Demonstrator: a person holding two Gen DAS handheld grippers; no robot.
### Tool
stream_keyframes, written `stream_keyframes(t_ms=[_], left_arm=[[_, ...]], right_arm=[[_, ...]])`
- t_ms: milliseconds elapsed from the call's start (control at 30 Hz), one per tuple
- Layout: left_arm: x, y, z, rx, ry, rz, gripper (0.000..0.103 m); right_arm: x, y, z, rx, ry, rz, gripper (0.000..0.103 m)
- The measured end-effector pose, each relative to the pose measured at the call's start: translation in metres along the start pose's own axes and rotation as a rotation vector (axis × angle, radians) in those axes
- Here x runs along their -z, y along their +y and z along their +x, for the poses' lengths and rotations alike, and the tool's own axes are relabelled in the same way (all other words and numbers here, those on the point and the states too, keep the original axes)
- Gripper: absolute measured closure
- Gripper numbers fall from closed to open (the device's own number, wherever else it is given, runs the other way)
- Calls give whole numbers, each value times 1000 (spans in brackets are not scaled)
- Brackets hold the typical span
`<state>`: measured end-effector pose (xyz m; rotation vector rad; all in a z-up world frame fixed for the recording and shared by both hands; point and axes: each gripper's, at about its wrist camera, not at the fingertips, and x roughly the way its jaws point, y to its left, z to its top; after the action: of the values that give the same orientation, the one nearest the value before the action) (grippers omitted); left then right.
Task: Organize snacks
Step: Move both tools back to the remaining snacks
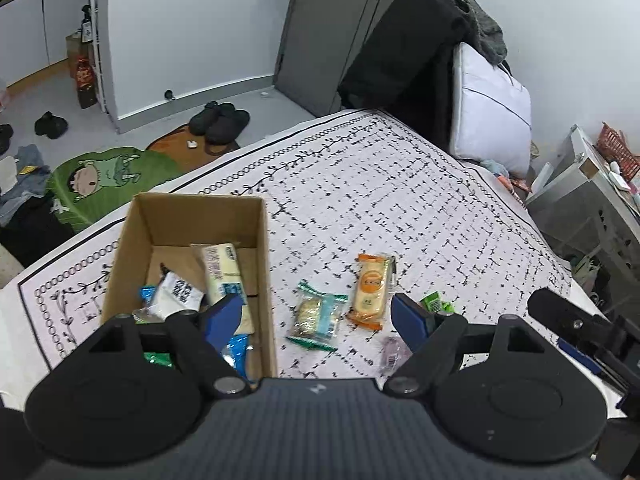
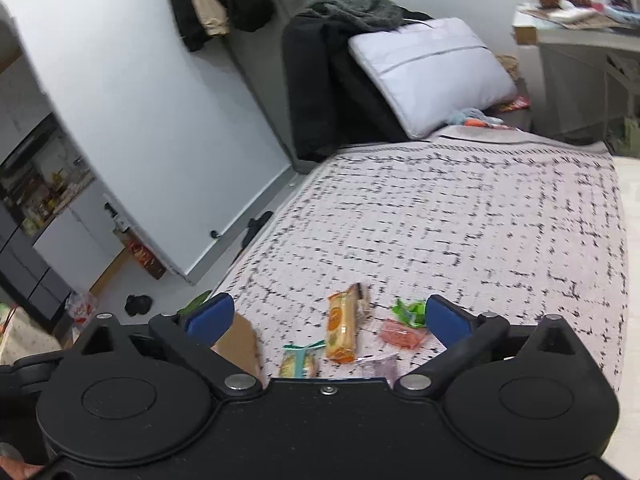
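- Two grippers: left gripper [image 1: 316, 312] and right gripper [image 2: 328, 318], both spread wide, holding nothing.
- Loose snacks: orange packet [image 1: 370, 290], teal cracker packet [image 1: 318, 318], green wrapper [image 1: 436, 303], on the bedspread [image 1: 400, 200].
- Cardboard box [image 1: 264, 264], part-filled, beside them.
- Risk: a thin wrapper could slip from the pads, or the box wall get nudged.
- Room: bedspread beyond lies open; bed edge near.

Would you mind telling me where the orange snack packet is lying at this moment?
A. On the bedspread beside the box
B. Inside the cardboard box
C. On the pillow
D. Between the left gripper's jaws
A: the orange packet lies flat on the patterned bedspread, to the right of the cardboard box, next to a green-edged packet and held by neither gripper.
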<state>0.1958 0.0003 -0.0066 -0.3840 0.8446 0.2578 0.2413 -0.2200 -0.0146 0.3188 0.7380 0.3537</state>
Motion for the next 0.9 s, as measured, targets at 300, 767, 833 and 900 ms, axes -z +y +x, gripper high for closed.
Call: stream_keyframes(t_ms=[300, 767, 833, 900], left_arm=[[0, -8, 30, 59, 49, 12, 22], [13, -24, 94, 116, 175, -2, 25], [14, -26, 102, 104, 187, 2, 25], [16, -28, 110, 90, 193, 8, 25]], right_arm=[[2, -17, 26, 110, 39, 72, 0], [4, -32, 55, 128, 124, 142, 12], [6, -34, 61, 132, 144, 147, 18], [8, -37, 66, 134, 161, 155, 25]])
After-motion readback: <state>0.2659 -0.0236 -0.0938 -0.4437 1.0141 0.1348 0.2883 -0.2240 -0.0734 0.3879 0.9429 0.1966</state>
